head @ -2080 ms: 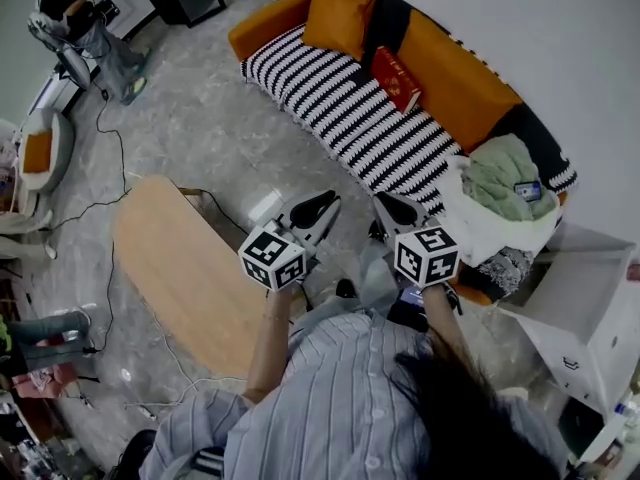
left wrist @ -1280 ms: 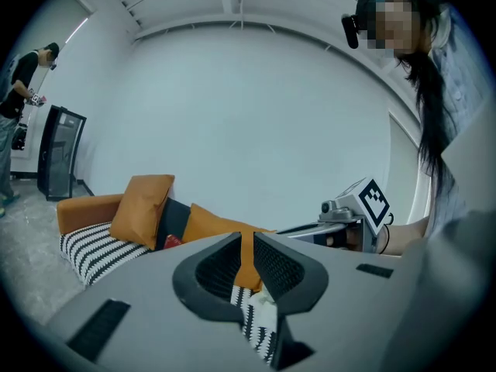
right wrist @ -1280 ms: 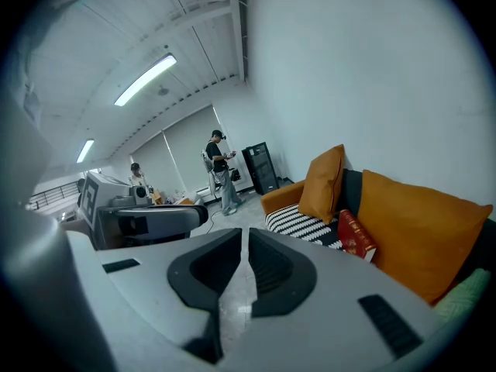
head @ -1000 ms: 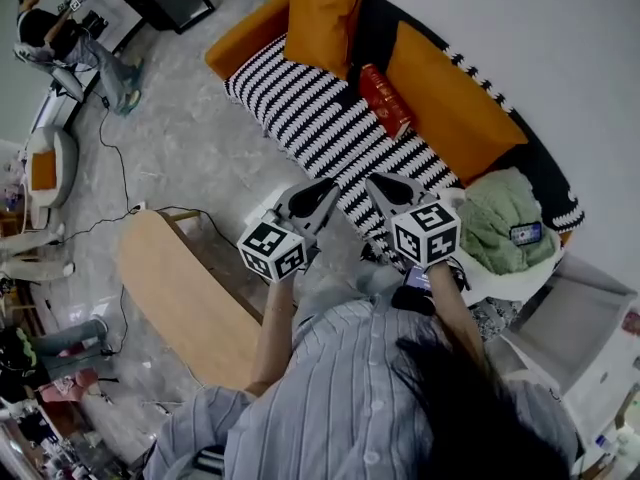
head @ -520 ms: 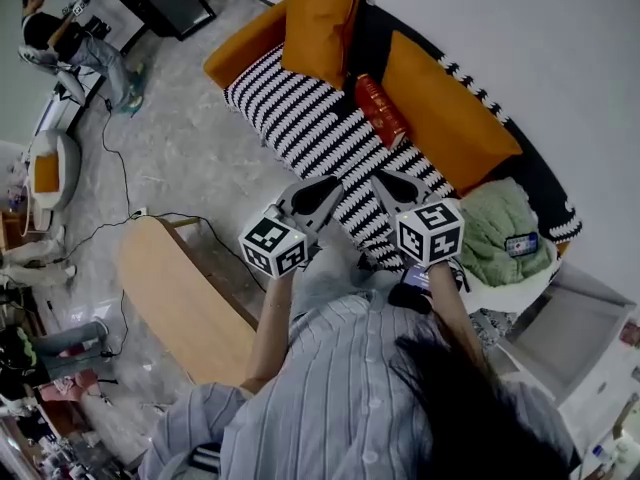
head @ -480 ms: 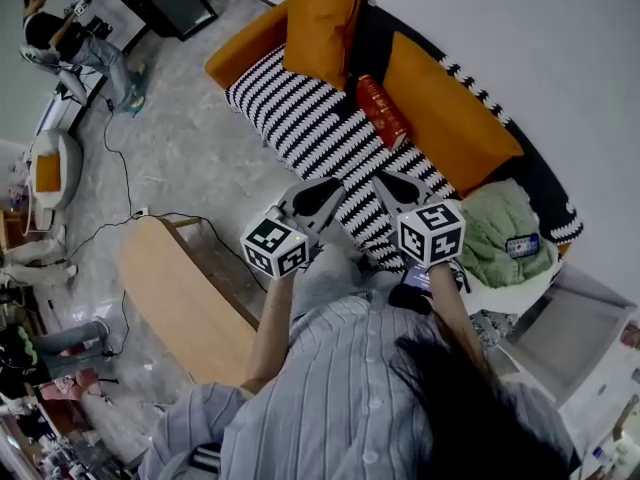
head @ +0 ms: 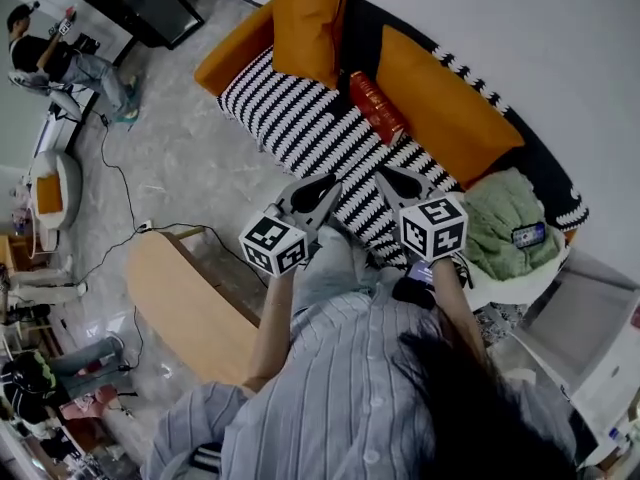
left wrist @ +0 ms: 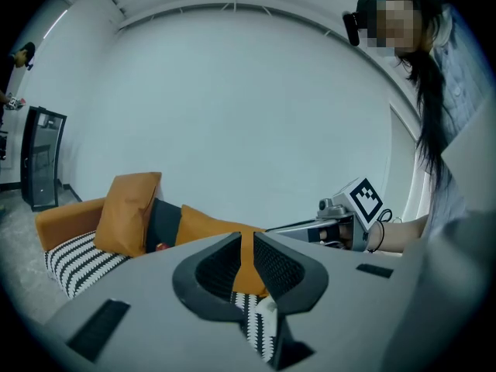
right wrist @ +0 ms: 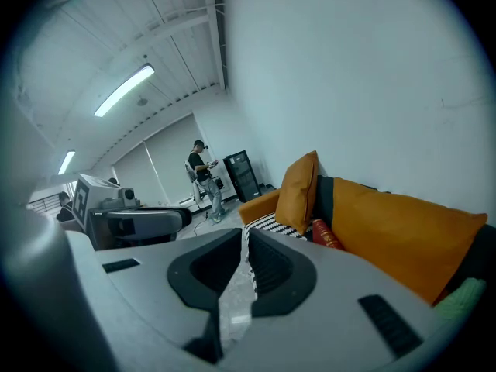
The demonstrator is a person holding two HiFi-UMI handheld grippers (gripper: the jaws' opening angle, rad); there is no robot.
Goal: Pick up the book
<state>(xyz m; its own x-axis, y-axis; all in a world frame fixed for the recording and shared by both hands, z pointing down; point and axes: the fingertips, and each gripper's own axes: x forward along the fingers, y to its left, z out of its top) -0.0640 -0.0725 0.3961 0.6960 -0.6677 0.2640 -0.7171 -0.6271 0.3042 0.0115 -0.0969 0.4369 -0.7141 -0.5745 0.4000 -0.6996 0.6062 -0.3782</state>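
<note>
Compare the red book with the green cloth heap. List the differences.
The red book is rigid and propped at the sofa backrest; the green cloth is a soft crumpled heap. The book sits mid-sofa on the striped seat; the cloth lies at the sofa's end. A phone rests on the cloth; nothing lies on the book. Both are on the same sofa.

Red book [head: 377,106] (cover print too small to read), closed, propped at a tilt on the striped sofa seat [head: 300,118], leaning back between two orange cushions [head: 305,18], held by nothing.
</note>
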